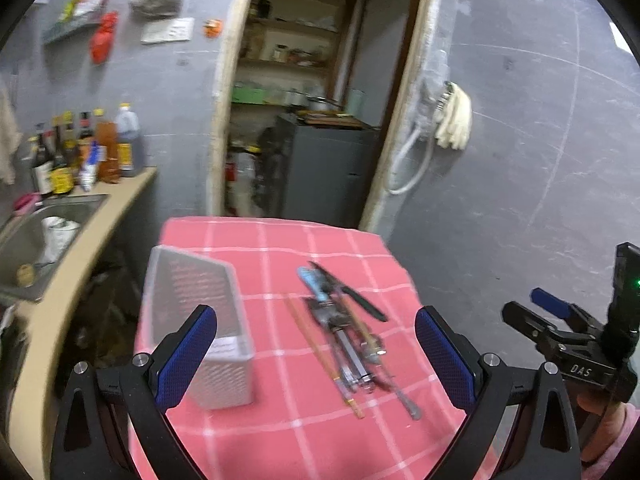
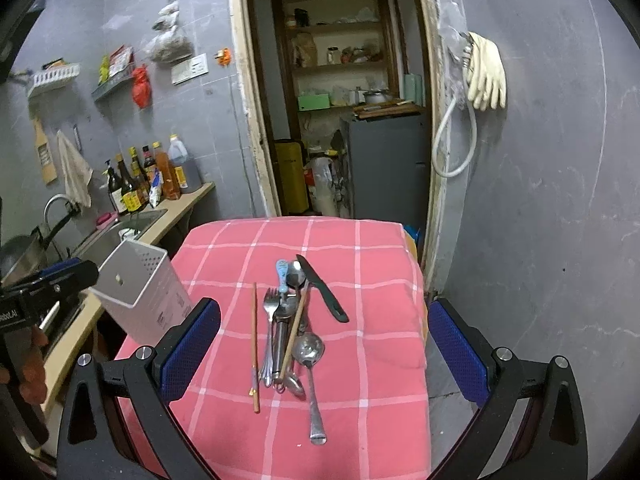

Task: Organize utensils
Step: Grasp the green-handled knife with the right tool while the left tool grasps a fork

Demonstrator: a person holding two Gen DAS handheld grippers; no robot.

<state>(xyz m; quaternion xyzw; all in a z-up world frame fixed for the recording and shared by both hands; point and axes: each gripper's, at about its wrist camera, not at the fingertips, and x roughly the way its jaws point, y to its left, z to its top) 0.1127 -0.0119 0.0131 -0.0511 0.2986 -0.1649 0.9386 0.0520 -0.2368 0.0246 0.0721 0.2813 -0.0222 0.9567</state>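
Observation:
A pile of utensils [image 2: 290,332] lies mid-table on the red checked cloth [image 2: 368,280]: a fork [image 2: 270,312], spoons, a slotted spoon [image 2: 308,350], wooden chopsticks [image 2: 254,340], a blue-handled tool [image 2: 282,274] and a black knife [image 2: 322,290]. A white perforated holder [image 2: 140,292] stands at the table's left edge. The same pile [image 1: 344,332] and holder [image 1: 200,328] show blurred in the left wrist view. My left gripper [image 1: 316,356] is open above the table, empty. My right gripper [image 2: 324,348] is open, hovering nearer the camera than the pile. The right gripper [image 1: 552,308] also shows at the right in the left wrist view.
A counter with a sink [image 2: 120,232] and several bottles [image 2: 152,176] runs along the left. A doorway [image 2: 344,120] behind the table leads to shelves and a grey cabinet. Gloves [image 2: 486,76] and a hose hang on the grey wall at right.

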